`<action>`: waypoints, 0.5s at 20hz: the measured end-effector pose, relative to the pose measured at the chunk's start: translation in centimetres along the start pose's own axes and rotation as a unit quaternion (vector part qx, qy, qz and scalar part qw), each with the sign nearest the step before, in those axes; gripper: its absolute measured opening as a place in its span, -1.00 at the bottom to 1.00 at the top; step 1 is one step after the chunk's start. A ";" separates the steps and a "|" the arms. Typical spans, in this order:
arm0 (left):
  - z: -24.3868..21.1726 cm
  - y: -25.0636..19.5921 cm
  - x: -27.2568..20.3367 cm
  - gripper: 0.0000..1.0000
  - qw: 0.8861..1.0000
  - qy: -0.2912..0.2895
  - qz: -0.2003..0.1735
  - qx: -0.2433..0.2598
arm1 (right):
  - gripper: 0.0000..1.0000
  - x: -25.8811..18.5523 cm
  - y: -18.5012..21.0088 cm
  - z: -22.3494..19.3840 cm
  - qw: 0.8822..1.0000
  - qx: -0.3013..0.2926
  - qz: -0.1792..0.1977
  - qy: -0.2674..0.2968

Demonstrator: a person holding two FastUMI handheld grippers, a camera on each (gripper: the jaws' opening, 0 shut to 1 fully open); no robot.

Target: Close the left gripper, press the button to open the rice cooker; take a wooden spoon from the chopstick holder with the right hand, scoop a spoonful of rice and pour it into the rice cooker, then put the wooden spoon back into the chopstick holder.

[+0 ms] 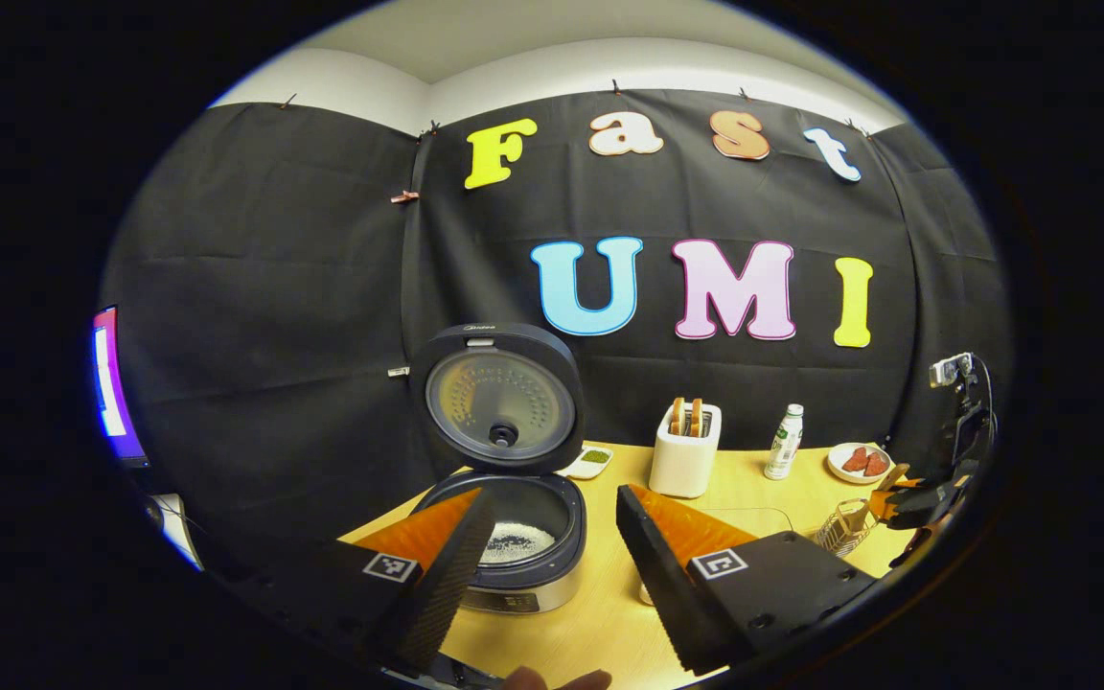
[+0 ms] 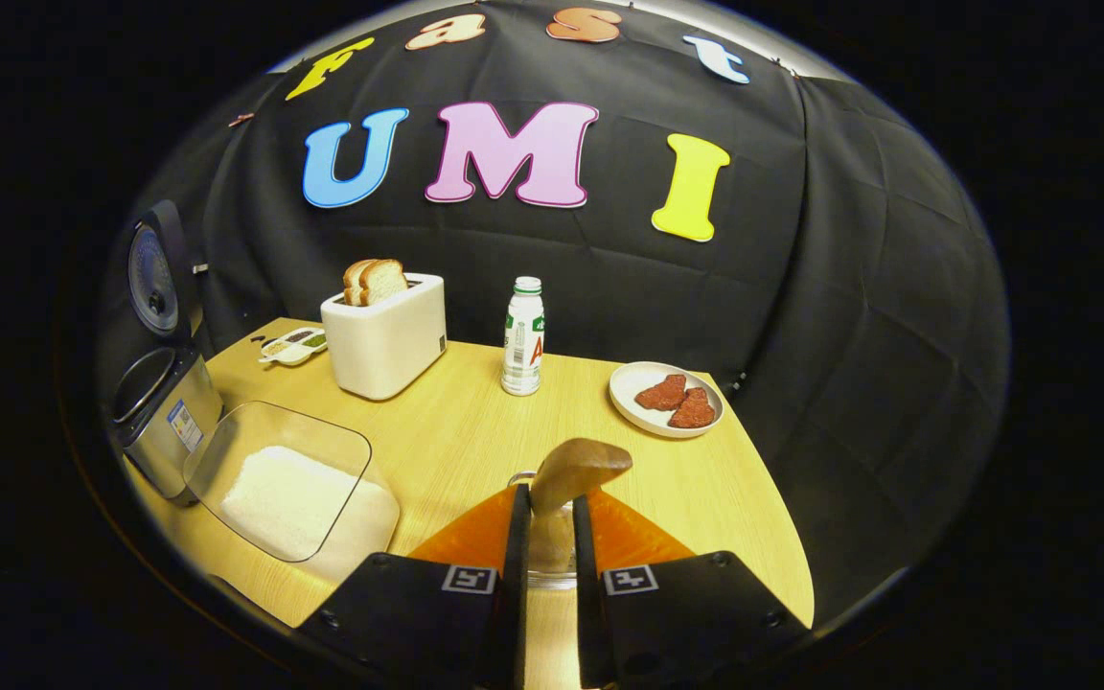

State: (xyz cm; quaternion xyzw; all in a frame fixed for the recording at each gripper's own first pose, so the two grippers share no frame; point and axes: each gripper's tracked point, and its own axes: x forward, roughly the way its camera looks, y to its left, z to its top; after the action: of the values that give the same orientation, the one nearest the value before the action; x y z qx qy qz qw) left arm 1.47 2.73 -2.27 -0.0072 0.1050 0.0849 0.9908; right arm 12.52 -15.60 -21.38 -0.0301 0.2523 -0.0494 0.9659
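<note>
The right gripper [image 2: 545,537] grips the upright wooden spoon [image 2: 566,484], bowl topmost, directly above the chopstick holder [image 2: 548,561]; the left gripper [image 1: 552,565] gapes.

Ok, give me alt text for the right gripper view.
The right claw is shut on the wooden spoon above the yellow table. To the left sit a clear tub of rice and the open rice cooker.

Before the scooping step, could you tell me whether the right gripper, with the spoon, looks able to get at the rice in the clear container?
Probably yes. The right gripper is shut on the wooden spoon, and the clear container of rice lies open-topped just beside it on the table, nothing between.
</note>
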 end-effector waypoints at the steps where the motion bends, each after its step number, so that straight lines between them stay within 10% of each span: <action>1: 0.1 0.0 0.0 0.77 1.000 -0.003 0.000 0.002 | -0.51 -0.7 -0.3 0.3 1.000 0.001 -0.004 -0.006; 10: 2.5 1.5 1.5 0.76 1.000 -0.028 -0.002 0.010 | -0.31 -5.1 -1.5 2.3 0.999 0.012 -0.031 -0.037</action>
State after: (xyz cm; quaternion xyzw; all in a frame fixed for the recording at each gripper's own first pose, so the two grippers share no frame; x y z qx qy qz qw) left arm 3.19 4.57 -0.08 0.0048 0.0784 0.0822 0.9935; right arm 9.09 -16.42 -16.77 -0.0283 0.2151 -0.0815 0.9728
